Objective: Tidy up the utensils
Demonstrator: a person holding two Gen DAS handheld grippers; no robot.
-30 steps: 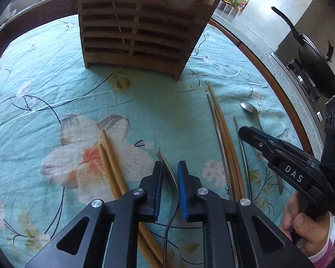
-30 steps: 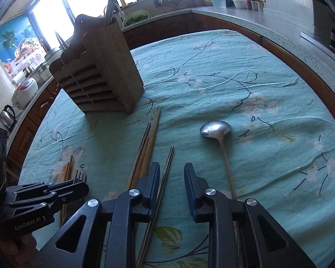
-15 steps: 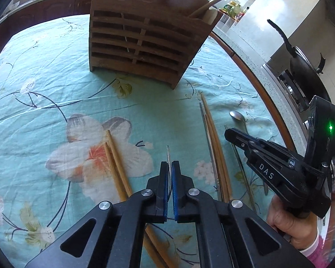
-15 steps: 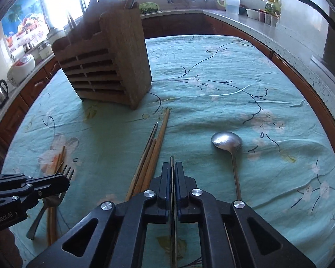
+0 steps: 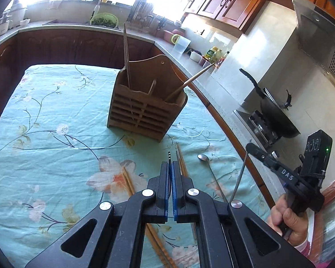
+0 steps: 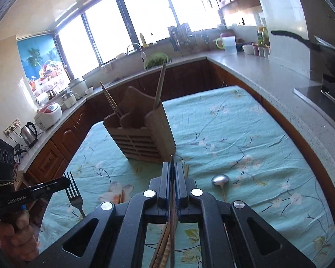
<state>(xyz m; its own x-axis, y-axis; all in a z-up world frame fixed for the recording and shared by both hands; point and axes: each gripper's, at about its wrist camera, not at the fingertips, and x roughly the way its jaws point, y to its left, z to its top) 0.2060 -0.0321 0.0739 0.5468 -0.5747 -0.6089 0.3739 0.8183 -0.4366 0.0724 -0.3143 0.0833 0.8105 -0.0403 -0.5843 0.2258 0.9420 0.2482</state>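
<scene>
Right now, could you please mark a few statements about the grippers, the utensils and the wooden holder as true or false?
1. The left gripper is shut on a fork. True.
2. The right gripper is open and empty. False: it is shut on a thin metal chopstick.
3. The spoon lies on the tablecloth. True.
4. The wooden holder lies on its side. False: it stands upright.
5. The wooden holder is empty. False: chopsticks already stand in it.
</scene>
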